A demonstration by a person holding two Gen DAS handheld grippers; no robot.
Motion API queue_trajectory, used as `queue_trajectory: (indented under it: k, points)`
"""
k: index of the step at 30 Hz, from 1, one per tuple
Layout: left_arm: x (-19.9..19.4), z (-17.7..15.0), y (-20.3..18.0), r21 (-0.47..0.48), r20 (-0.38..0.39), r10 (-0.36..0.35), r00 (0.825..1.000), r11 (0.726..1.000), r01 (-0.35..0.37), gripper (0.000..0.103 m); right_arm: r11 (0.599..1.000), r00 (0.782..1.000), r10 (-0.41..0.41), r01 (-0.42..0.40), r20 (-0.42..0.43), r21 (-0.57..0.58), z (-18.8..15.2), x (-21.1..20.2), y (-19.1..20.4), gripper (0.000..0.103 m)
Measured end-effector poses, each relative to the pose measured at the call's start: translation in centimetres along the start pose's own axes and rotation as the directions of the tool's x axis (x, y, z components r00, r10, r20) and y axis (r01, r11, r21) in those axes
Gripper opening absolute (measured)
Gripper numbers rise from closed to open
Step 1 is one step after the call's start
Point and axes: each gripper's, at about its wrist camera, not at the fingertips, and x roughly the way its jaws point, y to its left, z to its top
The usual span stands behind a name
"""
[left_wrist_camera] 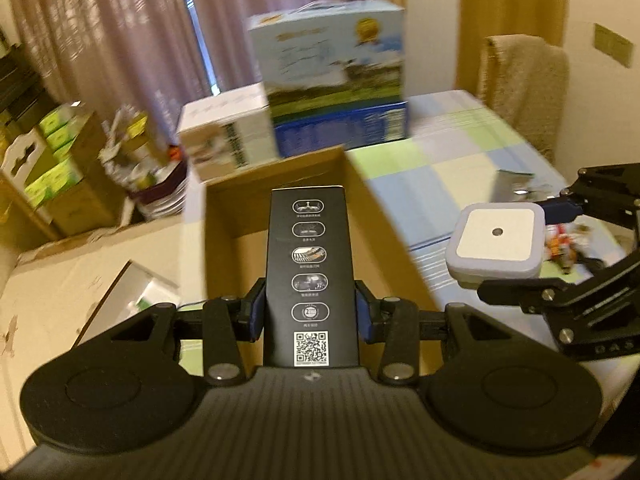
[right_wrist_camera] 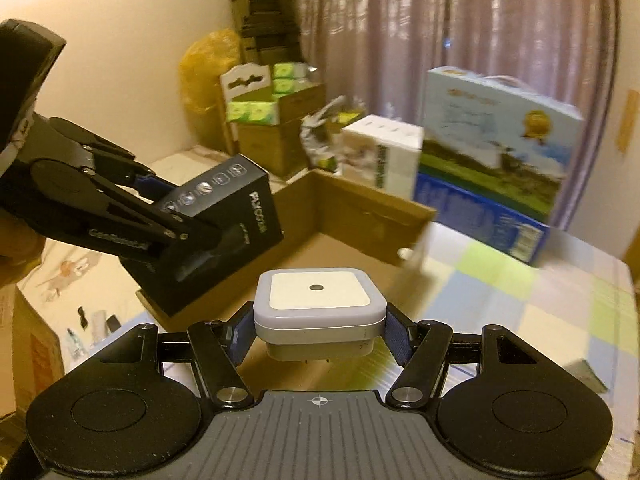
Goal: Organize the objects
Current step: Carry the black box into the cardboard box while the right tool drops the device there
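- My left claw [left_wrist_camera: 309, 312] clamps a tall black printed carton [left_wrist_camera: 308, 264] above the open brown cardboard box [left_wrist_camera: 224, 216]; a loosened grip would drop it crooked.
- My right claw [right_wrist_camera: 320, 330] clamps a square white plug-in night light [right_wrist_camera: 318, 304] just right of that box; swinging inward risks hitting the carton.

I'm seeing the stacked cartons [left_wrist_camera: 328, 80] beyond my tongs smearing into blur, and the black box [left_wrist_camera: 308, 276] is hiding the cardboard box [left_wrist_camera: 380, 248] floor.

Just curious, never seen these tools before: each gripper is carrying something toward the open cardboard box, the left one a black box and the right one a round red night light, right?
Nearly. The right gripper holds a square white night light, not a round red one; the right wrist view shows it. The left gripper does grip the black box, near the open cardboard box.
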Motion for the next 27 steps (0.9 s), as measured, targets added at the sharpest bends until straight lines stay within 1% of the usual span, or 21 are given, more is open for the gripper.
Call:
queue_trajectory:
  k: [2, 5, 13, 14, 16, 17, 18, 22, 23, 25, 27]
  points:
    - [1.1, -0.4, 1.7, -0.027, -0.012, 0.002, 1.0, 1.0, -0.002, 0.038, 1.0, 1.0, 0.004, -0.005, -0.018, -0.01, 0.4, 1.9, 0.7, 0.062]
    - [2.7, -0.8, 3.1, -0.049, -0.021, -0.005, 1.0, 0.999, 0.004, 0.038, 0.999, 0.999, 0.01, -0.012, -0.052, -0.029, 0.6, 4.6, 1.3, 0.062]
    - [6.5, -1.3, 4.7, -0.085, -0.043, -0.038, 0.998, 0.996, 0.034, 0.039, 0.998, 0.993, 0.019, -0.026, -0.114, -0.063, -1.1, 8.2, 1.6, 0.063]
    - [6.8, -1.4, 4.9, -0.092, -0.042, -0.038, 0.998, 0.995, 0.034, 0.04, 0.997, 0.994, 0.02, -0.028, -0.107, -0.07, -1.2, 8.5, 1.7, 0.063]
    - [7.0, -1.8, 5.2, -0.106, -0.038, -0.032, 0.999, 0.994, 0.028, 0.05, 0.997, 0.996, 0.012, -0.019, -0.088, -0.079, -1.3, 8.7, 1.8, 0.063]
    - [6.9, -1.9, 5.4, -0.116, -0.033, -0.03, 0.999, 0.993, 0.026, 0.051, 0.997, 0.997, 0.016, -0.022, -0.08, -0.073, -1.3, 8.7, 1.7, 0.063]
    - [6.8, -2.0, 5.6, -0.123, -0.03, -0.03, 0.999, 0.992, 0.026, 0.051, 0.998, 0.997, 0.019, -0.024, -0.072, -0.064, -1.4, 8.6, 1.6, 0.064]
    - [5.6, -2.4, 5.9, -0.147, -0.009, -0.024, 1.0, 0.989, 0.022, 0.052, 0.999, 1.0, -0.019, 0.018, -0.02, -0.03, -1.9, 6.7, 0.8, 0.065]
    - [5.1, -2.5, 5.8, -0.154, 0.002, -0.022, 1.0, 0.988, 0.022, 0.053, 1.0, 1.0, -0.027, 0.027, 0.002, -0.016, -2.3, 5.7, 0.4, 0.065]
    - [4.0, -2.5, 5.6, -0.165, 0.023, -0.02, 1.0, 0.986, 0.023, 0.057, 0.999, 0.998, -0.038, 0.038, 0.042, 0.006, -3.2, 3.7, -0.2, 0.066]
    - [2.7, -2.6, 4.9, -0.172, 0.049, -0.023, 0.999, 0.985, 0.031, 0.058, 0.997, 0.994, -0.068, 0.066, 0.081, 0.025, -4.5, 1.0, -0.6, 0.067]
